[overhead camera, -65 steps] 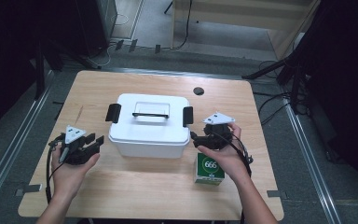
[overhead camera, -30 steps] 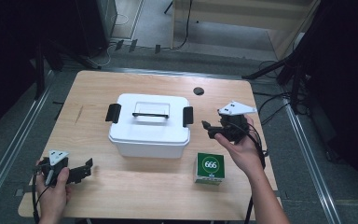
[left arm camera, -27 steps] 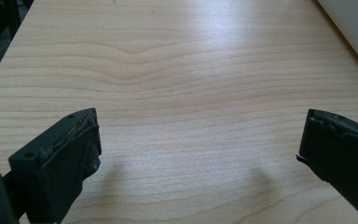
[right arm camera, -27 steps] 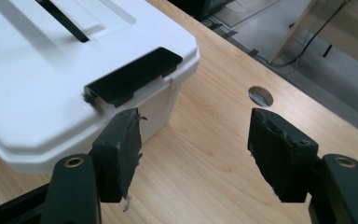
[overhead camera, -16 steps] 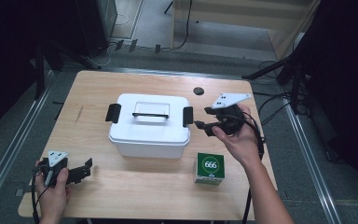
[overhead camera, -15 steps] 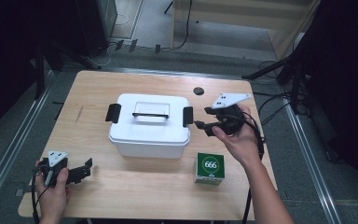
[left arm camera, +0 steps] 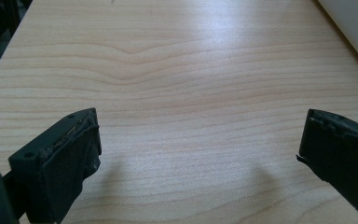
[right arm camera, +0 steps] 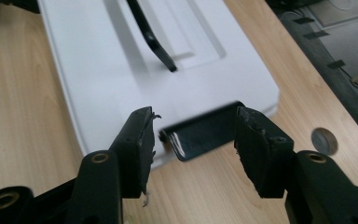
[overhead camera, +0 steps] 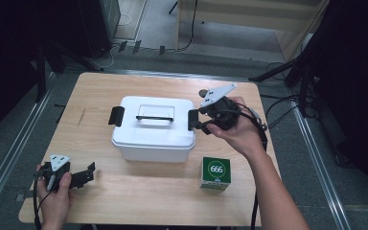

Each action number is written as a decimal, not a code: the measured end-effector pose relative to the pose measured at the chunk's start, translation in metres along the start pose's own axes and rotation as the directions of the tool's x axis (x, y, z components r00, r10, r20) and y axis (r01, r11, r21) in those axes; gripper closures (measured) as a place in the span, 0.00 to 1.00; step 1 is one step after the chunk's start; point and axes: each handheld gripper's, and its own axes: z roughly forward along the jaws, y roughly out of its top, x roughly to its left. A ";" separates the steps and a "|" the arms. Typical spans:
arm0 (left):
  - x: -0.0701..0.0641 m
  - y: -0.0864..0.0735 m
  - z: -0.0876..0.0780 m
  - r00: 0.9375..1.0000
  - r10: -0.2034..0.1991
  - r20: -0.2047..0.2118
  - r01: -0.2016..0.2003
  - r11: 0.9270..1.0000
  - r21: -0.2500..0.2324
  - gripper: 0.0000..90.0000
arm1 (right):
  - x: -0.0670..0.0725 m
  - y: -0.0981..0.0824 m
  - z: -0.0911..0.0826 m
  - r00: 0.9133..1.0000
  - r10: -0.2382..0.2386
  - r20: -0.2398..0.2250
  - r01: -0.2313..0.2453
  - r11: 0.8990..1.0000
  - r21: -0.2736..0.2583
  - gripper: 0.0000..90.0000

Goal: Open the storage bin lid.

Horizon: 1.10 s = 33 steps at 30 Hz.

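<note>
Right gripper (right arm camera: 193, 135) jaws, just closing, are seen straddling the blurred black latch (right arm camera: 200, 133) of the white box (overhead camera: 153, 127); contact unclear. Left gripper (left arm camera: 198, 149) jaws are held open over bare worktop (left arm camera: 177, 70).

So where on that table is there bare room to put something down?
Bare wood lies left of the white box, from the far edge down to the left gripper, and along the near edge between that gripper and the green carton. It's crowded at the box's right end, where the right gripper brackets the black latch.
</note>
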 end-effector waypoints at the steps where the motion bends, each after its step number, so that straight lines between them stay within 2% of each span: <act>1: 0.000 0.000 -0.001 1.000 0.003 0.002 -0.003 1.000 -0.007 0.00 | 0.001 0.004 0.001 1.000 -0.009 -0.014 0.009 1.000 0.005 0.54; 2: 0.000 -0.001 -0.001 1.000 0.004 0.004 -0.004 1.000 -0.019 0.00 | 0.002 0.011 0.005 0.999 -0.030 -0.029 0.030 0.999 0.021 0.56; 4: 0.000 -0.001 -0.003 1.000 0.001 0.007 -0.001 0.999 -0.036 0.00 | 0.003 0.013 0.007 0.999 -0.040 -0.034 0.041 0.999 0.026 0.56; 6: 0.001 -0.002 -0.005 1.000 0.001 0.012 0.000 0.999 -0.054 0.00 | 0.005 0.020 0.012 0.996 -0.063 -0.059 0.065 0.997 0.045 0.57; 7: 0.001 -0.002 -0.005 1.000 -0.001 0.011 0.002 0.998 -0.067 0.00 | 0.006 0.025 0.017 0.994 -0.085 -0.073 0.089 0.994 0.060 0.58; 11: -0.001 -0.003 -0.006 1.000 0.014 0.001 -0.014 0.996 -0.092 0.00 | 0.008 0.033 0.024 0.991 -0.101 -0.088 0.108 0.991 0.081 0.60; 16: -0.004 -0.005 -0.008 0.999 0.033 -0.005 -0.033 0.990 -0.140 0.00 | 0.007 0.041 0.035 0.987 -0.125 -0.104 0.136 0.985 0.104 0.61; 18: -0.003 -0.004 -0.009 0.999 0.033 -0.010 -0.034 0.988 -0.154 0.00 | 0.006 0.045 0.040 0.982 -0.144 -0.126 0.158 0.982 0.107 0.62; 23: 0.002 -0.004 -0.010 1.000 0.017 0.002 -0.017 0.986 -0.165 0.00 | 0.009 0.050 0.046 0.975 -0.180 -0.127 0.196 0.972 0.131 0.63; 26: 0.001 -0.004 -0.010 1.000 0.027 0.007 -0.025 0.986 -0.167 0.00 | 0.009 0.055 0.049 0.972 -0.199 -0.127 0.216 0.967 0.138 0.66; 27: 0.000 -0.004 -0.011 1.000 0.030 0.004 -0.029 0.984 -0.173 0.00 | 0.010 0.056 0.049 0.973 -0.188 -0.130 0.207 0.967 0.148 0.67; 29: 0.000 -0.004 -0.012 0.999 0.046 -0.003 -0.045 0.982 -0.183 0.00 | 0.009 0.059 0.050 0.971 -0.199 -0.135 0.219 0.964 0.152 0.69; 30: 0.000 -0.004 -0.012 0.999 0.052 -0.005 -0.052 0.981 -0.188 0.00 | 0.009 0.061 0.050 0.969 -0.203 -0.141 0.224 0.961 0.161 0.69; 31: -0.001 -0.004 -0.012 0.999 0.052 -0.005 -0.052 0.980 -0.194 0.00 | 0.010 0.064 0.052 0.967 -0.214 -0.137 0.237 0.954 0.182 0.71; 33: 0.000 -0.004 -0.012 0.999 0.051 -0.003 -0.050 0.979 -0.199 0.00 | 0.010 0.064 0.053 0.966 -0.220 -0.139 0.244 0.950 0.193 0.72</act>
